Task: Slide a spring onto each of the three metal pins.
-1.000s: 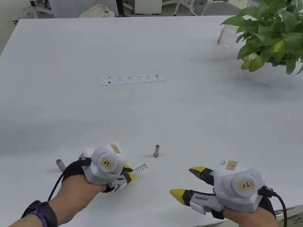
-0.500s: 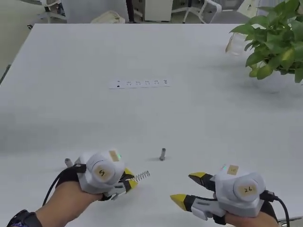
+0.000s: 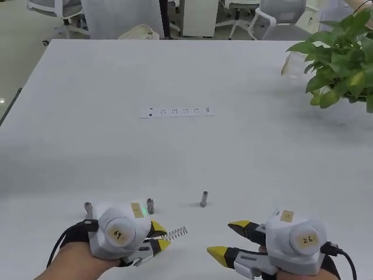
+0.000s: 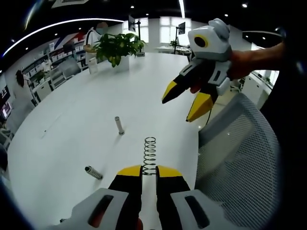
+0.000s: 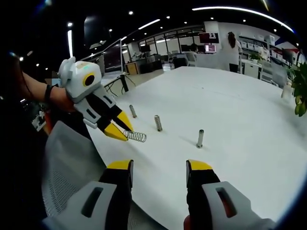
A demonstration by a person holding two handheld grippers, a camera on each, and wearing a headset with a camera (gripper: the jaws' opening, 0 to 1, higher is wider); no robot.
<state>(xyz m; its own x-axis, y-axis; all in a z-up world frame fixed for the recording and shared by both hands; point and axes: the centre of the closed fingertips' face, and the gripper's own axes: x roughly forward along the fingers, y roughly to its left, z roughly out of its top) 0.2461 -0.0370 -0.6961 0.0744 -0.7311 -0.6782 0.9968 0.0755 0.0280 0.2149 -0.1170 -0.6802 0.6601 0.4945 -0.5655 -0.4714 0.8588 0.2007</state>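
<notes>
One pin (image 3: 150, 205) on the counter (image 3: 245, 151) looks already fitted, the left tongs (image 3: 161, 235) pinch a spring (image 3: 175, 233) near the bare pin (image 3: 204, 199), the right tongs (image 3: 223, 238) gape empty, and the third pin (image 3: 88, 206) is unclear.

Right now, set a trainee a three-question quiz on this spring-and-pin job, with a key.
1. True or false: the left gripper is shut on a spring.
2. The metal pin nearest the right gripper is: A) bare and upright B) already wearing a spring C) lying flat.
3. Fill in: the right gripper's jaws are ___, with nothing between them.
Key: 1 true; 2 A; 3 open.
</notes>
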